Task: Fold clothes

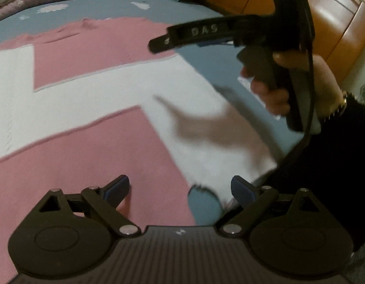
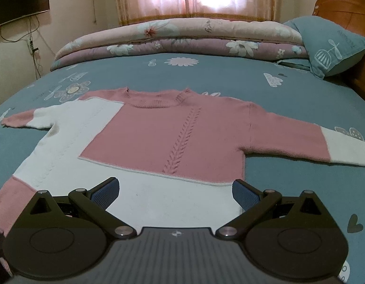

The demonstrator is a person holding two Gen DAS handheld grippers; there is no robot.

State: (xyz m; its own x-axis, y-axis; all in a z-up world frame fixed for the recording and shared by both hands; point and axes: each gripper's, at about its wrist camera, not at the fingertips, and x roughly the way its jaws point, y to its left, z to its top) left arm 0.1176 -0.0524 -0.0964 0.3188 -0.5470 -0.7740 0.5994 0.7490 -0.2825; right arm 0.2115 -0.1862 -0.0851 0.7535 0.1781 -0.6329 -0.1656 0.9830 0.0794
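Note:
A pink and white knitted sweater (image 2: 158, 137) lies flat on the bed, front up, with both sleeves spread out sideways. My right gripper (image 2: 175, 188) is open above the white hem band, nothing between its fingers. In the left wrist view the sweater (image 1: 76, 153) fills the frame, blurred. My left gripper (image 1: 180, 184) is open over its pink and white lower part near an edge, holding nothing. A person's hand (image 1: 288, 90) at the right of that view grips the handle of the other gripper, which hangs above the cloth and casts a shadow on it.
The bed sheet (image 2: 229, 75) is blue-grey with flower prints. A folded floral quilt (image 2: 182, 37) lies along the far side. A blue pillow (image 2: 331, 47) rests against the wooden headboard (image 2: 348, 4) at the right. A dark screen (image 2: 21, 2) hangs on the wall at the left.

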